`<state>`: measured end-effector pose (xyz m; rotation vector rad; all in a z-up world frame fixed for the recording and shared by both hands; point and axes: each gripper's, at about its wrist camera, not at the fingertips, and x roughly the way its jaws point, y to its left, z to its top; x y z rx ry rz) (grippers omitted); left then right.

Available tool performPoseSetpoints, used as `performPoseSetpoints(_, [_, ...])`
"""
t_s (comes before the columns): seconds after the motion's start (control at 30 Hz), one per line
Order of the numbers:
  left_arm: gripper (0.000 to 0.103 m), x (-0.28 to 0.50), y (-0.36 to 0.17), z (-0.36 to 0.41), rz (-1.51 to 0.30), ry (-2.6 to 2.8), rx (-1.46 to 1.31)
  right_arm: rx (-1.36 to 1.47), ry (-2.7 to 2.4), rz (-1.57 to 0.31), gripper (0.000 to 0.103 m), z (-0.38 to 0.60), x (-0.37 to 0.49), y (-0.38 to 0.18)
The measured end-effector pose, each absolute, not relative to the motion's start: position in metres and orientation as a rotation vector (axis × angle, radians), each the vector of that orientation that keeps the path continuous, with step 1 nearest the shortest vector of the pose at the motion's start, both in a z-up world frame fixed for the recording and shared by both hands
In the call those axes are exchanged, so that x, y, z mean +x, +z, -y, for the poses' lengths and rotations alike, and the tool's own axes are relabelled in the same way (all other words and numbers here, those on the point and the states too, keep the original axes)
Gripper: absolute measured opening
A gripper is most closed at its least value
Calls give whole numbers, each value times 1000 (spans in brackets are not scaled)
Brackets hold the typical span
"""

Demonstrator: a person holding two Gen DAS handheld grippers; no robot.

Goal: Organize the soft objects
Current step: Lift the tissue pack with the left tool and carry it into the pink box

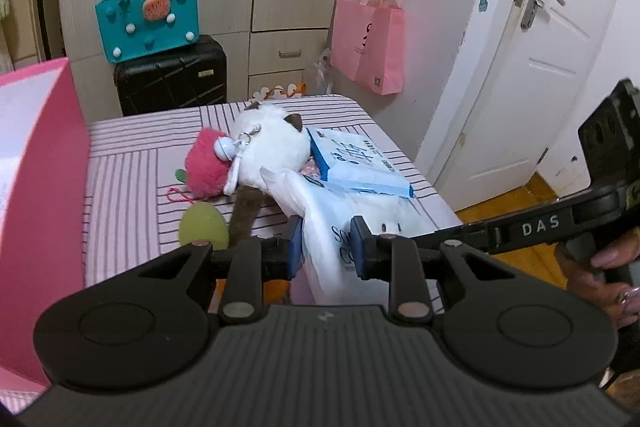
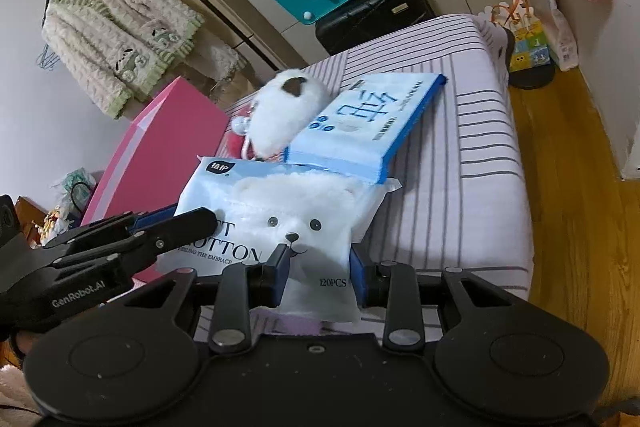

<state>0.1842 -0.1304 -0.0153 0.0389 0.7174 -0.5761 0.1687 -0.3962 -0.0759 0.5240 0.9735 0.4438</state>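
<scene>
A white soft-cotton tissue pack with a bear face (image 2: pixel 296 211) is lifted a little over the striped bed (image 2: pixel 460 155). My right gripper (image 2: pixel 319 267) is shut on the pack's near bottom edge. My left gripper (image 1: pixel 327 247) is shut on the same pack (image 1: pixel 340 203), pinching its left side. Behind it lie a blue tissue pack (image 2: pixel 368 123), a white plush cat (image 1: pixel 272 147), a pink plush strawberry (image 1: pixel 208 167) and a green oval thing (image 1: pixel 202 227). In the left wrist view the right gripper's arm (image 1: pixel 536 227) reaches in from the right, held by a hand (image 1: pixel 612 259).
A tall pink box (image 1: pixel 36 187) stands at the bed's left side. Beyond the bed a teal bag (image 1: pixel 148 15) sits on a black suitcase (image 1: pixel 172 83). A pink tote (image 1: pixel 368 43) hangs by the white door (image 1: pixel 520 67). Wooden floor (image 2: pixel 568 227) lies to the right.
</scene>
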Motion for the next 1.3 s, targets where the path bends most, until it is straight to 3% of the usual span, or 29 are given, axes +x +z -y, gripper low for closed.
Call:
performPoseSetpoints(0.63, [24,147,56,73,-640,-565,124,363,551,-919,39,333,150,3])
performPoseSetpoints(0.83, [24,146,80,38,-635,-552,133,268,615,-900,34,301,153,29])
performPoseSetpoints(1.17, [24,174,106,-34,-716,-502,94,156,742,-822,34,243,192,76])
performPoseSetpoints(1.3, [24,189,115,-56,-697,-447,97,107,780,-822,29,214,222,90])
